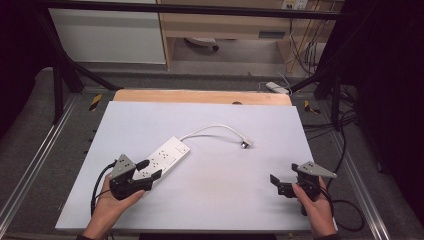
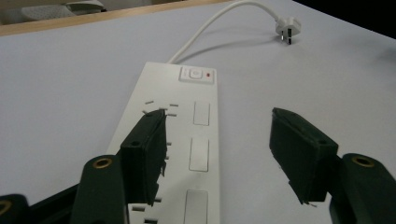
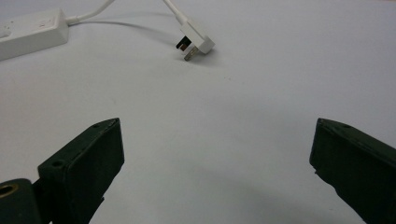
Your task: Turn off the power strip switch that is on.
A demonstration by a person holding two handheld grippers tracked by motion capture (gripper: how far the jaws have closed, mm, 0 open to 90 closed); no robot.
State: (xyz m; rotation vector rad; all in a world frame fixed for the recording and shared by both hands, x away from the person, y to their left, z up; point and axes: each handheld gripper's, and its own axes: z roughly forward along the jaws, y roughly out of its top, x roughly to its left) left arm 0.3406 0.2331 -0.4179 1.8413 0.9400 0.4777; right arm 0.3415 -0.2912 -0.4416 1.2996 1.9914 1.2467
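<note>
The left gripper [image 1: 148,171], held in the person's left hand [image 1: 111,206], has its jaws spread apart over the near end of a white power strip [image 1: 161,160]; in the left gripper view one jaw overlaps the strip's socket face while the other sits off its edge above the table [image 1: 225,210]. The right gripper [image 1: 280,185], in the right hand [image 1: 314,210] at the table's near right, is likewise released and holds nothing. The strip lies diagonally left of centre, its white cable [image 1: 210,129] arcing right to the plug [image 1: 244,144], which lies on the table well apart from both grippers
</note>
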